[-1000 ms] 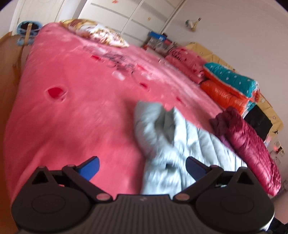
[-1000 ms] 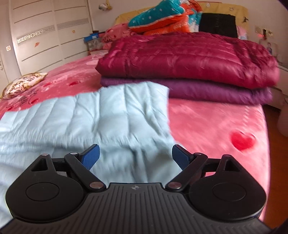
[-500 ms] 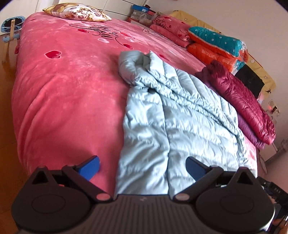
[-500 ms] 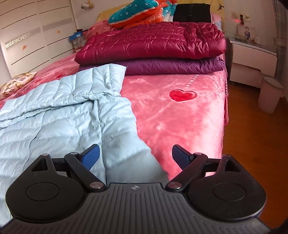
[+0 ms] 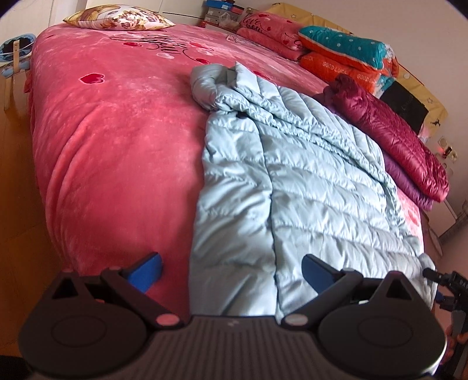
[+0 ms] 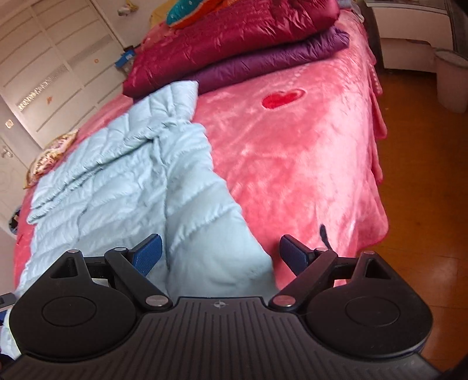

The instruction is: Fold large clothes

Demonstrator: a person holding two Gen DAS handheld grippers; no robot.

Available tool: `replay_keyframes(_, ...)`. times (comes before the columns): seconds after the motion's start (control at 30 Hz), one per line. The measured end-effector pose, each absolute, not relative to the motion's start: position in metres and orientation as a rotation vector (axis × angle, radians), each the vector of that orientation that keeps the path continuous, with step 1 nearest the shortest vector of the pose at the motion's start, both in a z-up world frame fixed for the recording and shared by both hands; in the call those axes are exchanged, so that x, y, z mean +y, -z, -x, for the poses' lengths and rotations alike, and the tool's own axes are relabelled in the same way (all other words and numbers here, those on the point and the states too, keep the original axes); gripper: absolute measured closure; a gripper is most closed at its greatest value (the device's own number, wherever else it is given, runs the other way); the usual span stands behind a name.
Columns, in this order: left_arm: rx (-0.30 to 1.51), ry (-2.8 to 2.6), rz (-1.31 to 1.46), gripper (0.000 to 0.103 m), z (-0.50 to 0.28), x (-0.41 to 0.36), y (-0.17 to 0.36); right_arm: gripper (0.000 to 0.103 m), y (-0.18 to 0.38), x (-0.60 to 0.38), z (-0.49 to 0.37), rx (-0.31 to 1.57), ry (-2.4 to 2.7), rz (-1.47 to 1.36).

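A pale blue quilted down coat [image 5: 292, 181] lies lengthwise on the pink bed [image 5: 117, 140], its hood end far and its hem hanging over the near edge. My left gripper [image 5: 231, 270] stands open above the hem's left part, holding nothing. In the right wrist view the same pale blue coat [image 6: 140, 187] shows a sleeve running toward me. My right gripper [image 6: 219, 255] is open over that sleeve's end, nothing pinched between its blue pads. The other gripper's tip [image 5: 447, 285] shows at the left view's right edge.
A folded maroon coat [image 6: 234, 38] rests on a purple one [image 6: 272, 61] beside the blue coat. Stacked orange and teal quilts [image 5: 345, 55] and a patterned pillow [image 5: 117, 19] lie at the bed's far end. A wooden floor [image 6: 424, 181], a bin [image 6: 452, 79] and wardrobes [image 6: 52, 58] surround the bed.
Both grippers have drawn back toward the bed's near edge and stayed open. The blue coat now shows at full length. The right view has tilted and looks down on the sleeve.
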State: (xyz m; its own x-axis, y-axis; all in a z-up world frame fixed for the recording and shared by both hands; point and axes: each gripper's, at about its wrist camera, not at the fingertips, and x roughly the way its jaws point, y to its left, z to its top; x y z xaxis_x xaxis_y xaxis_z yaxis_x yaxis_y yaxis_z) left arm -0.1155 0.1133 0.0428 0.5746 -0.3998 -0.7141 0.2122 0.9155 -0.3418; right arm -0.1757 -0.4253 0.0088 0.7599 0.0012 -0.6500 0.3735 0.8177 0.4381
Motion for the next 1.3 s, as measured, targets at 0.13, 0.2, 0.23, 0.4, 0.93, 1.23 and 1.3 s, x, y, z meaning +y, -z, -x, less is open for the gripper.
replay_keyframes(0.13, 0.886, 0.366, 0.204, 0.002, 0.121, 0.112, -0.042, 0.0, -0.006, -0.425, 0.18, 0.69, 0.196, -0.605)
replay_keyframes(0.2, 0.885, 0.367, 0.196, 0.002, 0.123, 0.111, -0.042, 0.0, -0.006, -0.426, 0.183, 0.693, 0.192, -0.609)
replay_keyframes(0.23, 0.884, 0.368, 0.191, 0.002, 0.124, 0.11, -0.041, 0.0, -0.006, -0.426, 0.183, 0.695, 0.193, -0.611)
replay_keyframes(0.4, 0.882, 0.369, 0.148, 0.002, 0.129, 0.104, -0.04, 0.0, -0.005, -0.425, 0.185, 0.711, 0.174, -0.609)
replay_keyframes(0.93, 0.884, 0.386, 0.105, 0.003, 0.138, 0.095, -0.04, 0.0, -0.003, -0.425, 0.187, 0.716, 0.121, -0.628)
replay_keyframes(1.23, 0.882, 0.572, 0.316, 0.007, 0.142, 0.101, -0.046, 0.0, -0.008, -0.43, 0.196, 0.619, -0.115, -0.789)
replay_keyframes(1.3, 0.894, 0.581, 0.272, 0.007, 0.143, 0.093, -0.044, 0.0, -0.008, -0.428, 0.193, 0.621, -0.109, -0.776)
